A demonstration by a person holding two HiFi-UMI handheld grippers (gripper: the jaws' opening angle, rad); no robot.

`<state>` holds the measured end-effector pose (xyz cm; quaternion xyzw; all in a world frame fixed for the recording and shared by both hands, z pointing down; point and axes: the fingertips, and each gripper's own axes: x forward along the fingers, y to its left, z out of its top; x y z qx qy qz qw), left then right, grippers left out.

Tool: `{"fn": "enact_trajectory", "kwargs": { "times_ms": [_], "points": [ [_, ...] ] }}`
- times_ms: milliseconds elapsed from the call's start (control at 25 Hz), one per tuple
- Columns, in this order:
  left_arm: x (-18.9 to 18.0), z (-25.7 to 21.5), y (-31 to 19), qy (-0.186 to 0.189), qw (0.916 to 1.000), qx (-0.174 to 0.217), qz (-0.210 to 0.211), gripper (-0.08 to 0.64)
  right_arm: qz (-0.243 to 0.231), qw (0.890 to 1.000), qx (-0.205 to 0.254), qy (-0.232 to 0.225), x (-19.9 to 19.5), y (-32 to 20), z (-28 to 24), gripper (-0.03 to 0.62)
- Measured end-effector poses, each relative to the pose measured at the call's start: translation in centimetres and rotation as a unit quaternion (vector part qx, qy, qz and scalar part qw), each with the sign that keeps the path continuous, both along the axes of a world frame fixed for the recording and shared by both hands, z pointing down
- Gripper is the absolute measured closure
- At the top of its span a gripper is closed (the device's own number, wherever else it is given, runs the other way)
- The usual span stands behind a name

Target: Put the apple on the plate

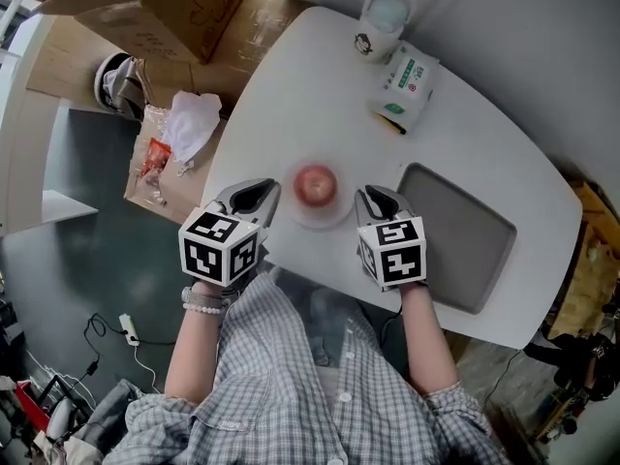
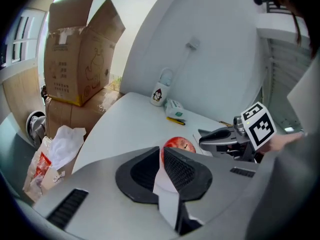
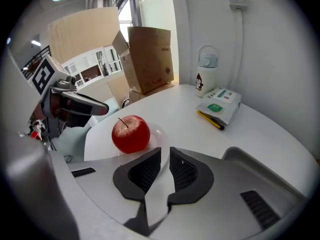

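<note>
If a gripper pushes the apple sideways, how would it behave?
The apple is round, so it would probably roll, perhaps off the shallow plate. It looks firm and glossy, so likely stiff but somewhat slippery between jaws.

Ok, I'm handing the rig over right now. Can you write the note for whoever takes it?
Left tool: shut, nothing between its jaws, at the plate's left.
Right tool: shut, empty, at the plate's right.
Apple: sits upright on the small white plate, near the table's front edge; neither tool touches it.
Done: the apple is on the plate.
Left: apparently nothing; just move both tools clear without bumping the plate.
</note>
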<state>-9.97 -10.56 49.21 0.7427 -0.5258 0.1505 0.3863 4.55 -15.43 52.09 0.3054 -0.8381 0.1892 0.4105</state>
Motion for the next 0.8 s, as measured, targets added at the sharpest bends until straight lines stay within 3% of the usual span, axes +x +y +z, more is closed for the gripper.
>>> {"fn": "enact_trajectory", "kwargs": {
  "times_ms": [120, 280, 640, 800],
  "points": [
    [-0.2, 1.4, 0.3, 0.000, 0.9997, -0.022, -0.002, 0.547, -0.002, 1.000, -0.024, 0.016, -0.1, -0.1, 1.1, 0.535],
    [0.0, 2.9, 0.5, 0.004, 0.9990, -0.044, 0.000, 0.476, -0.008, 0.998, -0.041, 0.036, -0.1, 0.0, 2.1, 0.522],
    [0.4, 6.2, 1.4, 0.009, 0.9949, -0.100, 0.007, 0.472, 0.002, 0.994, -0.075, 0.077, -0.5, 0.1, 4.3, 0.522],
    [0.6, 7.0, 1.5, 0.011, 0.9931, -0.116, 0.010, 0.472, 0.017, 0.993, -0.093, 0.073, -0.5, -0.2, 4.6, 0.522]
  ]
}}
